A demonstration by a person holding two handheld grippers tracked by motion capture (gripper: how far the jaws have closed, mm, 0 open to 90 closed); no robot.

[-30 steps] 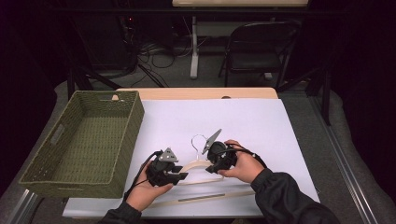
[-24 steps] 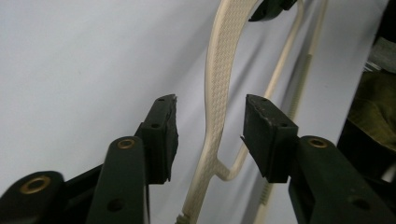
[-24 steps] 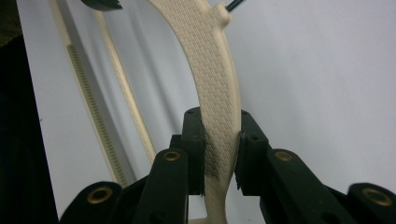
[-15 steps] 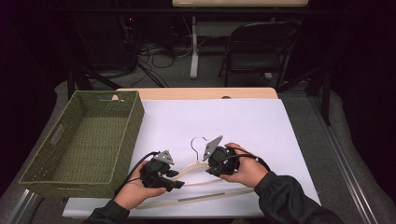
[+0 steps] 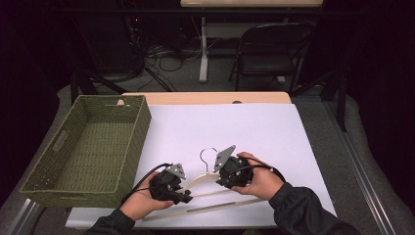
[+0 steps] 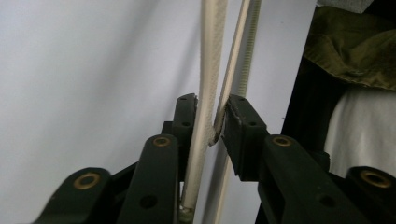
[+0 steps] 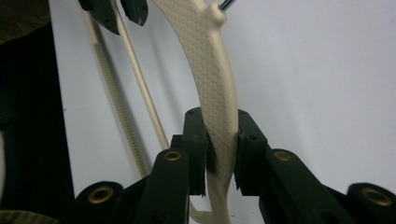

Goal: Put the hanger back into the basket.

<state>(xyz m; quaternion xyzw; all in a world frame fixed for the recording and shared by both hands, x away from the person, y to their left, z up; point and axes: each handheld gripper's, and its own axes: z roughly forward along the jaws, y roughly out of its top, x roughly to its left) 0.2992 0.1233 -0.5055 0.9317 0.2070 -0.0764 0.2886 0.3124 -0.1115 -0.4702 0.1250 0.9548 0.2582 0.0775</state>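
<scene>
a: where is the hanger [image 5: 203,179] sitting right now?

b: low in the middle of the high view, on the white table [image 5: 254,127], with its metal hook [image 5: 208,157] pointing up the frame. the right gripper [image 7: 219,140] is clamping narrow on one curved arm. the left gripper [image 6: 211,126] is closing narrow around the other end, where the arm and the thin bar [image 6: 233,70] are meeting.

a: what is worrying you?

b: the left jaws are pinching right at the tip, so the hanger could be slipping out if the two hands are pulling apart or twisting unevenly. the thin bar could be bending too.

a: anything hard to see?

b: the hands are covering much of the hanger from above, and the loose strip [image 5: 215,207] near the bottom edge is too faint to identify. the basket [image 5: 78,183] at left looks empty.
</scene>
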